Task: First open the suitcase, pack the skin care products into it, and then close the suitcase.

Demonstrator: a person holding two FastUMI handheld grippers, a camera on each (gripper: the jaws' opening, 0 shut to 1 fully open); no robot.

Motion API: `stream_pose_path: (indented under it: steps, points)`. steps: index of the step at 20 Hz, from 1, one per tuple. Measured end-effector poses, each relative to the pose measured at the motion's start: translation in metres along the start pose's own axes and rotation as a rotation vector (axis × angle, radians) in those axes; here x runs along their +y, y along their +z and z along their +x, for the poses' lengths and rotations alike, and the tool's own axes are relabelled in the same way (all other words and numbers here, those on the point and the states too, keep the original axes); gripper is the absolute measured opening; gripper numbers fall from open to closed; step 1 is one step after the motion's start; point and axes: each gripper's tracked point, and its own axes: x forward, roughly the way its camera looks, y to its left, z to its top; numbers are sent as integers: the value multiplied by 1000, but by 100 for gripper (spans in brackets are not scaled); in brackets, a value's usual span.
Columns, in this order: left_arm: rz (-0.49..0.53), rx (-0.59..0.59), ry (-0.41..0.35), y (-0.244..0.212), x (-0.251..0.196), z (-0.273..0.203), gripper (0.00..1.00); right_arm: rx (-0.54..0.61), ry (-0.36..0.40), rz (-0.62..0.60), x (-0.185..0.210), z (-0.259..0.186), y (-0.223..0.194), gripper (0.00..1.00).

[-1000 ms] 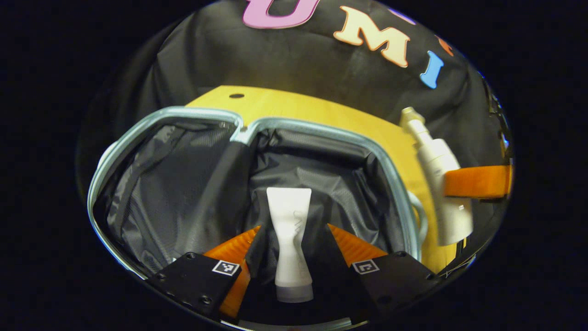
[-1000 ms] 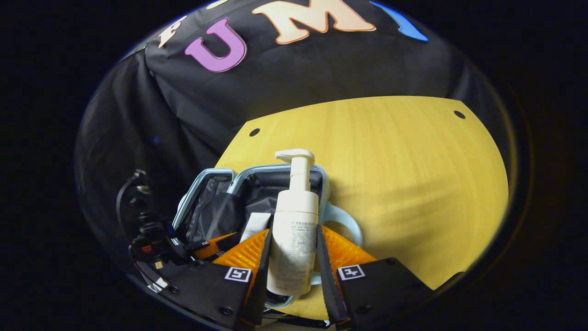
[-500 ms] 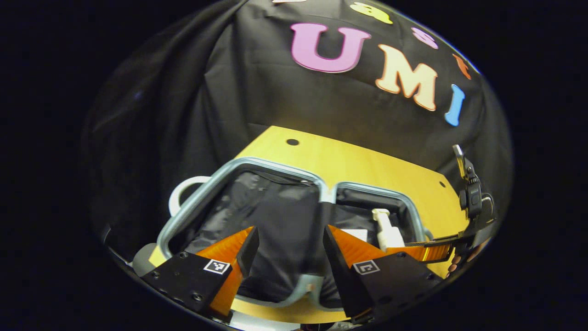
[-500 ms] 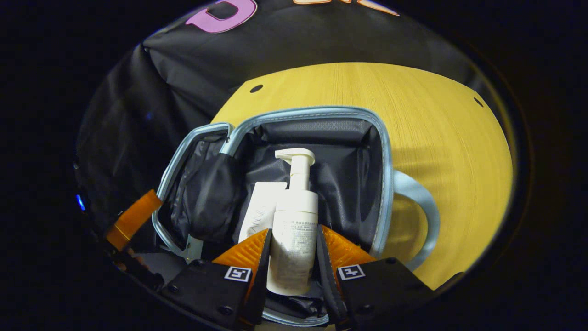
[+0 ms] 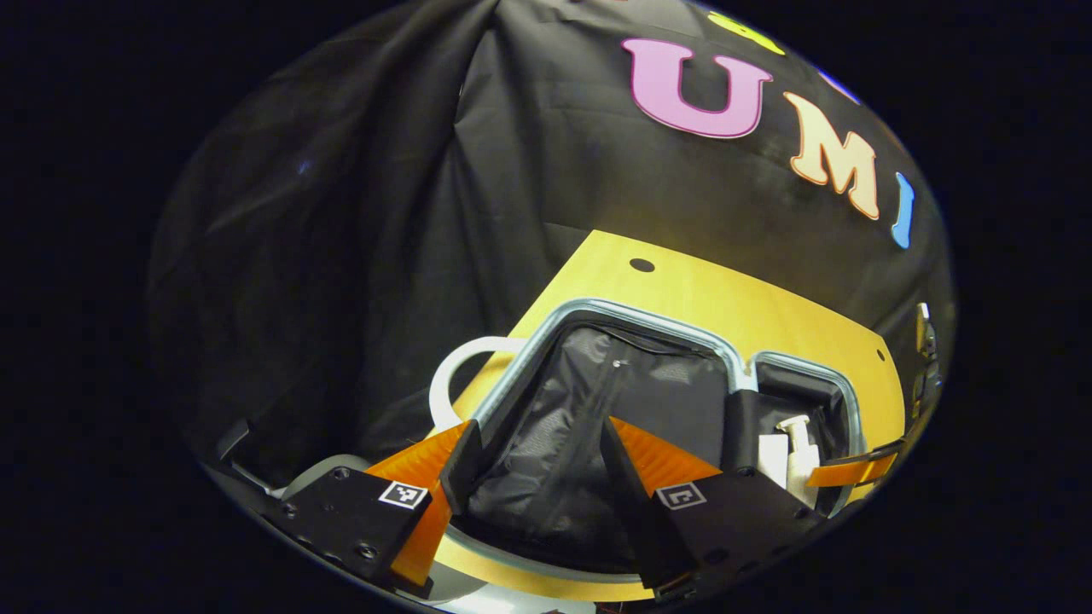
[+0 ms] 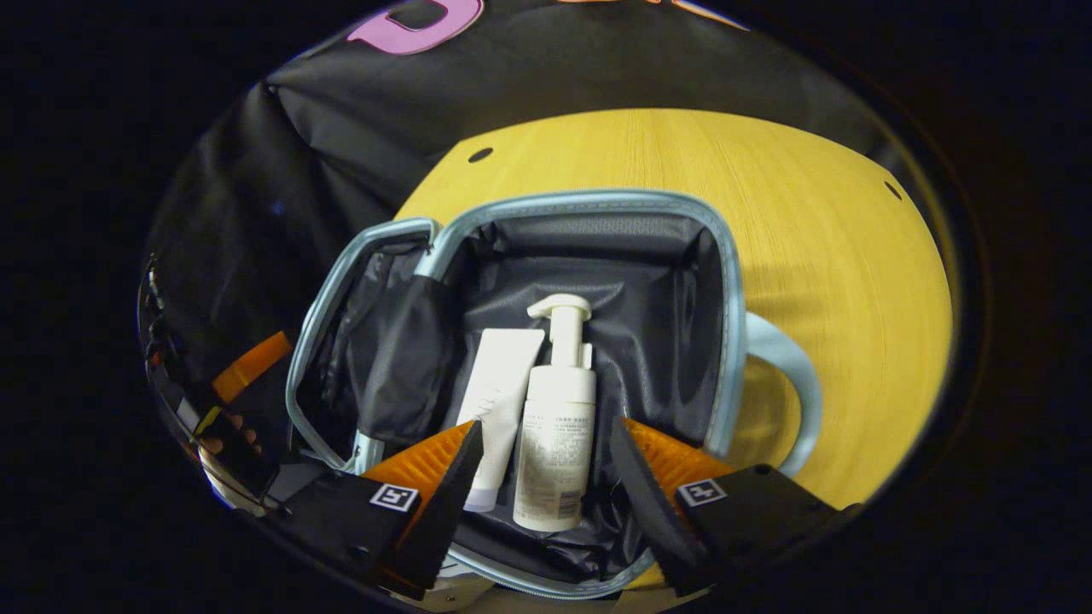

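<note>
My right tongs [image 6: 542,465] stand wide apart with nothing pressed between them; the pump bottle [image 6: 559,418] lies in the gap, with clear space on both sides of it. That bottle rests on the dark lining of the open suitcase [image 6: 725,281], its pump head pointing toward the far wall of the compartment. Just beside it, on its left in the right gripper view, lies the white tube [image 6: 499,401], cap end toward me; I cannot tell whether the 2 products touch. Both sit in the same half of the case, the one with the pale blue handle [image 6: 789,384] reaching out over the yellow tabletop [image 6: 810,213]. The other half lies opened out to the left of it, its dark lining creased.

In the left gripper view my left tongs [image 5: 533,465] are also spread and hold nothing, hanging above the near half of the suitcase [image 5: 631,311], whose lining is bare beneath them. The pump bottle [image 5: 800,460] and tube [image 5: 772,456] show small in the far half, with a finger [image 5: 849,471] of the right tongs reaching in from the edge beside them.
</note>
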Motion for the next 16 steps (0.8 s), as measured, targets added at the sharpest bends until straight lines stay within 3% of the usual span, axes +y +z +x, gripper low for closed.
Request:
stream_pose_path:
  steps: [1, 2, 4, 7, 8, 9, 11, 16]
  points:
    - [2, 6, 1, 2, 7, 9, 82, -39, 14, -2, -1, -10, 12, 98]
    - [2, 13, -4, 7, 15, 17, 82, -78, 26, 5, -3, -20, 21, 95]
    - [-12, 48, -5, 9, 33, 38, 85, -146, 33, 31, -12, -38, 39, 98]
    - [-33, 93, 25, 7, 64, 70, 82, -221, -11, 47, -41, -60, 57, 98]
    - [-45, 120, 10, 4, 69, 77, 82, -234, -29, 49, -50, -65, 60, 95]
    - [-80, 78, -28, 17, 68, 80, 82, -241, -47, 51, -59, -69, 61, 95]
    - [-123, 117, -58, 10, 74, 82, 84, -241, -70, 58, -71, -74, 58, 98]
    - [-284, 126, -204, 10, 64, 87, 83, -222, -84, 39, -76, -77, 50, 95]
